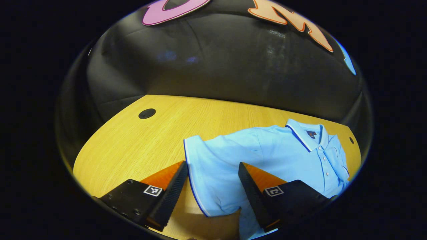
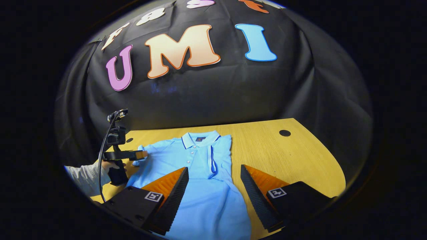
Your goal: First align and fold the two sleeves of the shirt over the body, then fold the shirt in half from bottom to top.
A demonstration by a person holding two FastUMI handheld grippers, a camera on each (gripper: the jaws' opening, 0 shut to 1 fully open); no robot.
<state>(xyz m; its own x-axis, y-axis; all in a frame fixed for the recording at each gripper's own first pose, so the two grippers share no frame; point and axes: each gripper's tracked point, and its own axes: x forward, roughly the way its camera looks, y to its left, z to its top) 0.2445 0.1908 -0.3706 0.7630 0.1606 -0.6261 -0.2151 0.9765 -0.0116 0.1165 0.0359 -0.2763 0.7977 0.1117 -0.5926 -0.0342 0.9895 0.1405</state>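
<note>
Polo shirt (image 1: 267, 150), light blue with dark piping: lay flat and face up on the wooden table (image 1: 140, 140), buttoned, collar (image 2: 200, 137) toward the black booth wall (image 2: 233, 93), hem toward the near edge. Ran its long axis from collar to hem, roughly in line with the right gripper (image 2: 214, 167), which hung above the lower body with fingers wide apart and gripping nothing. Folded sleeve (image 2: 217, 150): lay inward over the chest, piped cuff beside the placket, so judged done. Spread sleeve (image 1: 206, 156): stuck out sideways from the body, cuff edge outward on bare wood. Left gripper (image 1: 212, 164): fingers parted, sat astride that sleeve near the cuff, clamped on nothing; could not tell whether the tips touched cloth. Seen from the right gripper view as level with the table and just at the sleeve's end, held by a hand (image 2: 111, 165) in a pale cuff. Judged nearer to the remaining sleeve by far than the right gripper, hence the natural one for the coming fold, across the chest toward the placket. Open wood all round: broad bare stretch outboard of the spread sleeve, another beside the folded side, a cable hole (image 2: 285, 133) well apart from the cloth. Near table edge close under the hem; little room judged there.
</note>
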